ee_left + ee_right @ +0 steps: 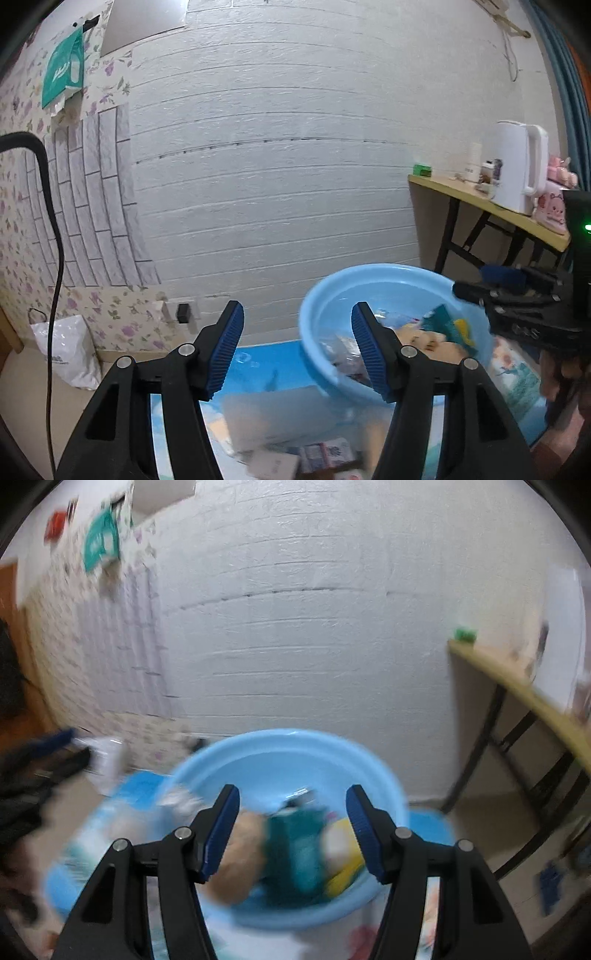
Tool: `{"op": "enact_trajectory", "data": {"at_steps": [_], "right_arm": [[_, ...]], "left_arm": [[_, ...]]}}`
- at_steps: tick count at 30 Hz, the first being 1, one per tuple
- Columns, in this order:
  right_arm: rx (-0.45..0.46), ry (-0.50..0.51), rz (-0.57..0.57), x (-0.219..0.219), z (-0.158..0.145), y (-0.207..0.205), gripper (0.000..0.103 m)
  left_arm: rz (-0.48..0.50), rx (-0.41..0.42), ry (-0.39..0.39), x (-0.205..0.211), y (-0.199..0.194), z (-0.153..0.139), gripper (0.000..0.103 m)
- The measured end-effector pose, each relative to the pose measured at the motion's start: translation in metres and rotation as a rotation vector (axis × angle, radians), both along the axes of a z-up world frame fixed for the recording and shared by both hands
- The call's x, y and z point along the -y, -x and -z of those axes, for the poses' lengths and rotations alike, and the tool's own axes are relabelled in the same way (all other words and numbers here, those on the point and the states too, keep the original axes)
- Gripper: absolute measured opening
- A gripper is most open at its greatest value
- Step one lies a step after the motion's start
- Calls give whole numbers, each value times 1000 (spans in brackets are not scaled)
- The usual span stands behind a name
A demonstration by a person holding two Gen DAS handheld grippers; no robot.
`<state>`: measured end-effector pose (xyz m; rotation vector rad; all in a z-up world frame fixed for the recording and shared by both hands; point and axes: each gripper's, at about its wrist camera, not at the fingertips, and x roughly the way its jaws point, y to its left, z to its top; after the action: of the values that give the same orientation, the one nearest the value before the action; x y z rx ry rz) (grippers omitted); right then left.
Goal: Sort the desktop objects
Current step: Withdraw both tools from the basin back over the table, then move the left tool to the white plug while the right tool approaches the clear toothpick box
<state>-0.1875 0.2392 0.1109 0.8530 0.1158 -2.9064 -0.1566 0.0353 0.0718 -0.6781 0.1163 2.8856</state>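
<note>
The basin (317,306) is pale blue, holding a teal packet (295,845), something yellow (345,867) and something tan (240,853). It sits on a blue printed mat (258,362). The wall (295,147) is white brick-patterned, with purple-flowered wallpaper (122,317) lower left. The kettle (517,166) is white on a yellowish wooden surface (461,192). Both grippers are black with blue ribbed pads (229,347).

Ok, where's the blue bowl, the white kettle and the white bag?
Bowl (280,738): right wrist view, on its far rim.
Kettle (511,166): left wrist view, on the middle of its body.
Bag (70,350): left wrist view, on its front, by the wall.
</note>
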Motion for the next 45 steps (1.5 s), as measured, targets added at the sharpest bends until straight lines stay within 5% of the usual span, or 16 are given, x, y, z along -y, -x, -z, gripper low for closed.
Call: {"op": "enact_trajectory", "data": {"at_steps": [5,11,13,15,18,25,27,30,34,45], "right_arm": [[57,43,77,-9,-10,48,60],[49,-61,61,17,-32,69,60],[55,-36,47,18,-38,67,60],[45,26,31,16,-47,57,60],[-2,93,-47,20,-63,28,60],[-65,168,-142,44,-64,-45,60],[-62,196,-148,49,-56,-63,61],[-44,248,-155,56,-38,-87,77],[-18,259,-138,59,-17,-107,77],[178,316,-47,56,44,-115,77]], "left_arm": [[-26,31,52,8,36,-3,60],[-88,168,42,28,105,-5,60],[-142,222,91,36,126,1,60],[-230,253,32,57,131,3,60],[-264,217,-128,82,109,3,60],[-265,92,-62,91,42,3,61],[-253,67,-71,97,20,0,68],[-243,25,-64,103,-8,-3,73],[-217,-16,-3,100,-36,2,82],[-83,94,-9,83,-59,54,89]]}}
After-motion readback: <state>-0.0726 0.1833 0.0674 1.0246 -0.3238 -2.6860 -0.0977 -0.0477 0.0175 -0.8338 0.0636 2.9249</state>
